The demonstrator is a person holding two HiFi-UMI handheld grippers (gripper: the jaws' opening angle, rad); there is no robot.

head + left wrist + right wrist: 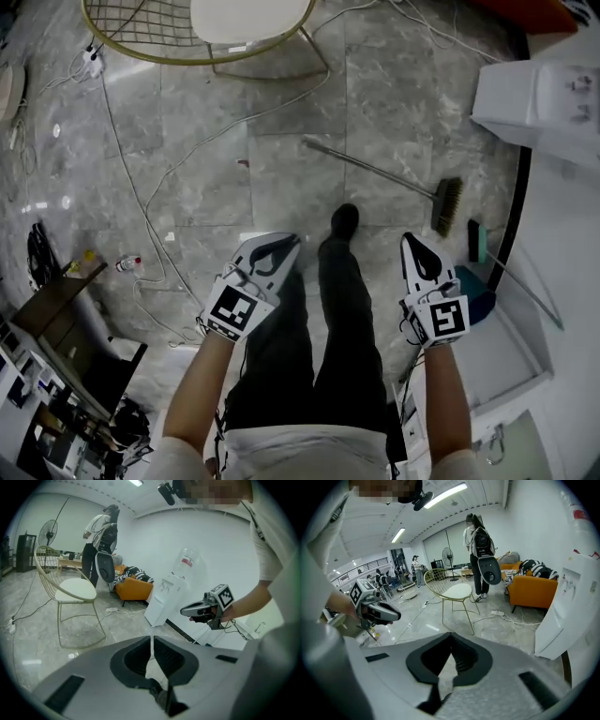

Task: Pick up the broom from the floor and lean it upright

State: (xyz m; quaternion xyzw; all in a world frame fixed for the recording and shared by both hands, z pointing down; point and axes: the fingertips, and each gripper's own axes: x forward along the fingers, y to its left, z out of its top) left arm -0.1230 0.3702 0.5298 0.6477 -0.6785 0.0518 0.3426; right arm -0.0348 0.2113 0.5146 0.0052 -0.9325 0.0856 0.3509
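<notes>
Looking down in the head view, I stand on a grey marble tile floor (206,178) strewn with white cables (141,206). The broom (403,181) lies flat ahead of my shoe (345,220). Its handle points toward the wire chair (253,19) and its bristles lie below the white water dispenser (539,103). Both my forearms reach forward and down, with the left gripper (278,248) and the right gripper (418,251) on either side of my legs, well apart from the broom. A teal-headed tool (478,242) lies by the wall; it may be a squeegee, but I cannot tell.

In the left gripper view my jaws are pressed together with nothing between them. Beyond them are the chair, an orange sofa (136,588) and a standing person (101,536). My right gripper hangs in front of the white wall.

In the right gripper view these jaws are likewise closed and empty, aimed at the floor before the chair. My left gripper is at the left.
</notes>
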